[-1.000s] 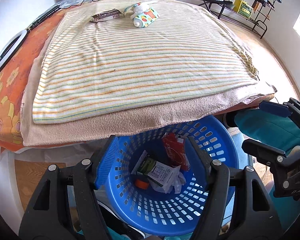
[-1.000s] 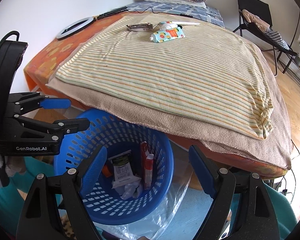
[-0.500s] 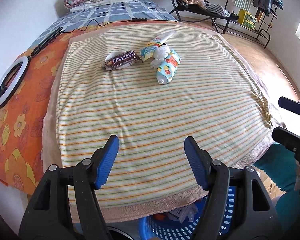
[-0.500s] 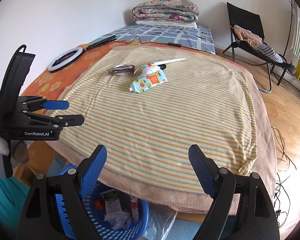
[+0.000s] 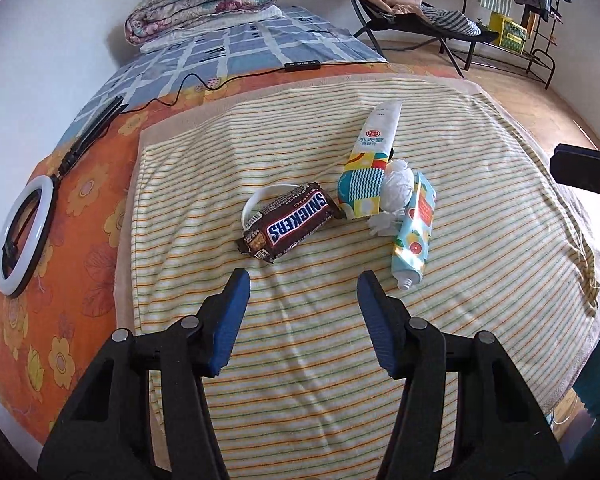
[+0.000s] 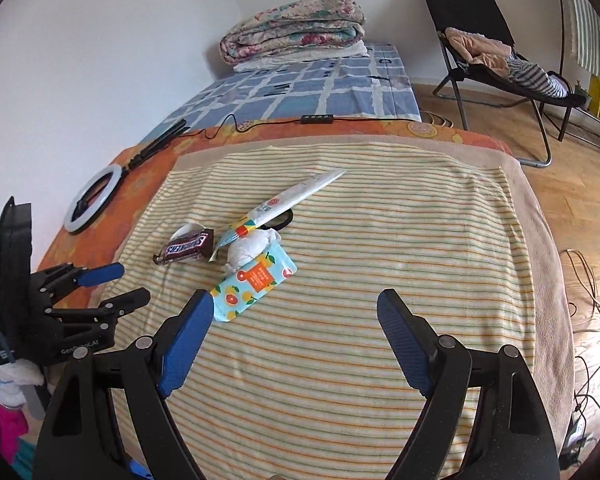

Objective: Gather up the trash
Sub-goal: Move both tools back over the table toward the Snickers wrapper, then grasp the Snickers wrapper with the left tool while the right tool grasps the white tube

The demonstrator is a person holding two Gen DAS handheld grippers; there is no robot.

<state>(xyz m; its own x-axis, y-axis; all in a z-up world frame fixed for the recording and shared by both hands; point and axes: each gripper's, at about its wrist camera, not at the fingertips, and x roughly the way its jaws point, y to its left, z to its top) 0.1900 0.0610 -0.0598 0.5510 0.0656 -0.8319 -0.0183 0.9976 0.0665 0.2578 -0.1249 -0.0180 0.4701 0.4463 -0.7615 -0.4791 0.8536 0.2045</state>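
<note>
The trash lies in a loose cluster near the middle of the striped towel (image 5: 320,360) spread over the bed: a Snickers wrapper (image 5: 290,222), a long white tube (image 5: 370,160) angled toward the bed's far edge, a crumpled tissue (image 5: 398,184) wedged against it, and a fruit-print tube (image 5: 414,232) pointing its neck back toward the near edge. A white ring peeks out from under the wrapper's far side.

The left gripper (image 5: 303,284) hangs just short of the wrapper, jaws closing with nothing between them. The right gripper (image 6: 296,312) has its jaws spread wide and empty — the fruit-print tube's neck end sits just beside its left finger.

The step in hand looks like a reach for the next pieces: wrapper for the left, fruit-print tube for the right. To do it well, the left should stop closing until the jaws straddle the wrapper across its narrow width, then press down into the soft towel so the flat foil actually gets pinched. The right should shift toward the tube and grip its body crosswise — not the slick tapered neck. Both should stay clear of the tissue, which touches the two tubes and may drag along.
</note>
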